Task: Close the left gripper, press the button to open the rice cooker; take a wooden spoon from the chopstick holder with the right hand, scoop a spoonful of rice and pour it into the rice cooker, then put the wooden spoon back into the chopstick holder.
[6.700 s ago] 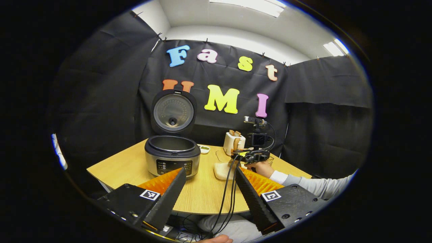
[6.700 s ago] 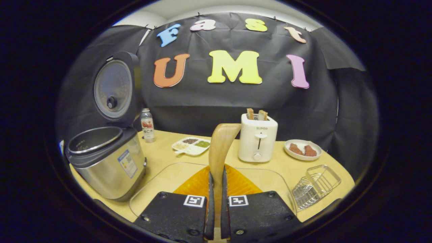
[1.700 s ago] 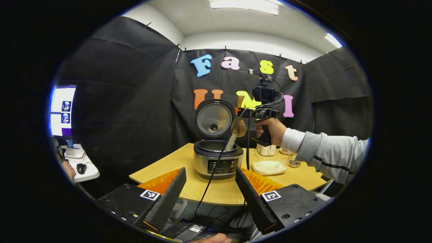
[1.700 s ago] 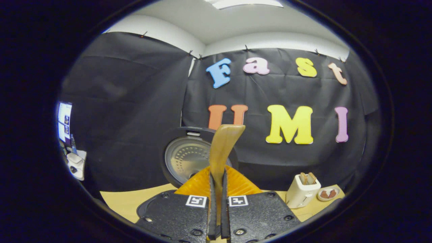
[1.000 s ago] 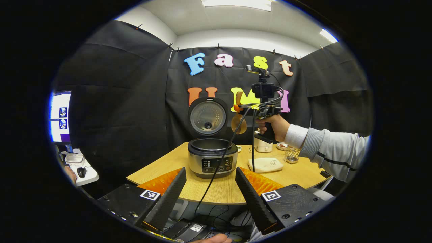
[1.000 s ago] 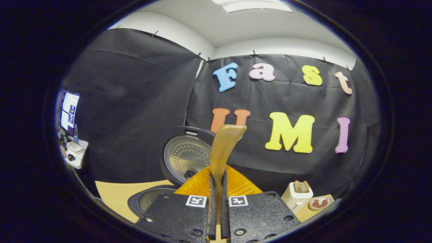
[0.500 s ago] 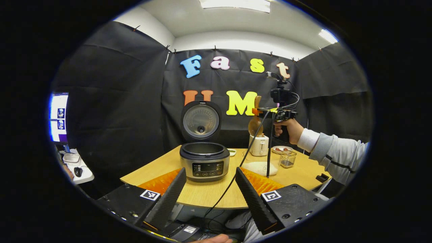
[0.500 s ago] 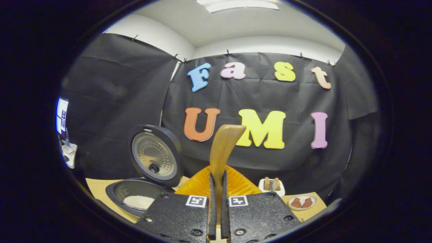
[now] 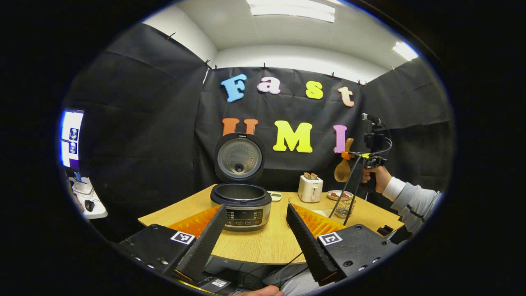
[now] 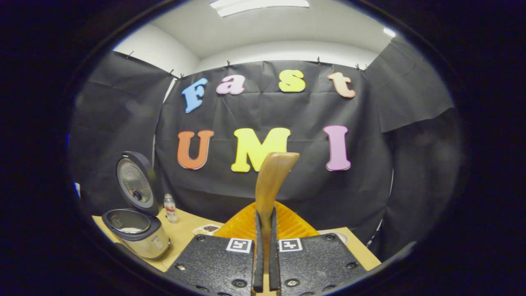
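Observation:
The rice cooker [image 9: 241,205] stands on the wooden table [image 9: 271,242] with its lid up; in the right gripper view the rice cooker [image 10: 137,234] sits at the lower left with white rice in the pot. My right gripper [image 10: 265,222] is shut on the wooden spoon [image 10: 271,181], whose handle sticks up between the fingers. In the left gripper view the right gripper [image 9: 361,158] is held high at the right, the wooden spoon [image 9: 343,169] hanging bowl-down above the wire chopstick holder [image 9: 342,209]. My left gripper [image 9: 254,224] is open, back from the table's near edge.
A white toaster [image 9: 310,188] with bread stands behind the cooker's right side, a plate [image 9: 338,195] beside it. A small bottle [image 10: 169,209] and a divided dish [image 10: 207,228] sit near the back wall. Cables hang from the right gripper. A desk with a monitor [image 9: 70,137] is far left.
The right gripper carried the spoon away from over the cooker, rightward and back, to above the chopstick holder. The left gripper stayed open and drew back a little.

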Demonstrator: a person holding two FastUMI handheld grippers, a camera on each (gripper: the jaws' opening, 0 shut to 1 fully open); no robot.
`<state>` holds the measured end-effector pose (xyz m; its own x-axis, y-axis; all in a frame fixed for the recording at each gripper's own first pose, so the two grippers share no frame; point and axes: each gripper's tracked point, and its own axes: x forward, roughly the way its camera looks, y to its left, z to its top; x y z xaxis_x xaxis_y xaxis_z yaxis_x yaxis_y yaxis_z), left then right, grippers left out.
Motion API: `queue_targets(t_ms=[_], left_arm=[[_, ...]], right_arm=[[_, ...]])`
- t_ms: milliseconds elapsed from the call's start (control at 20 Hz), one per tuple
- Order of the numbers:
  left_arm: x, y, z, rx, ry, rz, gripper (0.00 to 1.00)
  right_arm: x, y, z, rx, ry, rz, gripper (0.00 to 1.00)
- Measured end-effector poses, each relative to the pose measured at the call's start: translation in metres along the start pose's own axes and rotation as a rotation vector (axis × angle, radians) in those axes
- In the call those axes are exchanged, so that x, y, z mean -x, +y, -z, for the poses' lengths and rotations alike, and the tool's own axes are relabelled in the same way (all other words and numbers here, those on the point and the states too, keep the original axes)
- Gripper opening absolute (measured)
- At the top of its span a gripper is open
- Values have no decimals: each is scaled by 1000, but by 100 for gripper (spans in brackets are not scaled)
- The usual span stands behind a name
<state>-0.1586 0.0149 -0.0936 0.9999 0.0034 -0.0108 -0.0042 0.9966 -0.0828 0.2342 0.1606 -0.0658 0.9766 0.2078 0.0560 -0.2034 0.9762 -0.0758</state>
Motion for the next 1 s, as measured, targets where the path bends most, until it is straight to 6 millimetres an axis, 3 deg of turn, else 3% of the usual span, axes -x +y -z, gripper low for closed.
queue_targets(t_ms=[100,250,500,800,1000], left_arm=[[-7,-2,3,1,11,0,94],[-16,-4,7,-22,10,-26,94],[-21,-23,15,-72,9,5,94],[-29,-30,24,-41,43,22,94],[-34,-30,20,-27,44,14,94]], right_arm=[[-1,-18,14,-21,24,22,11],[-4,-17,42,-34,72,-6,10],[-10,-37,72,-57,115,60,11],[-7,-60,93,-99,133,126,13],[-7,-61,105,-114,160,124,14]])
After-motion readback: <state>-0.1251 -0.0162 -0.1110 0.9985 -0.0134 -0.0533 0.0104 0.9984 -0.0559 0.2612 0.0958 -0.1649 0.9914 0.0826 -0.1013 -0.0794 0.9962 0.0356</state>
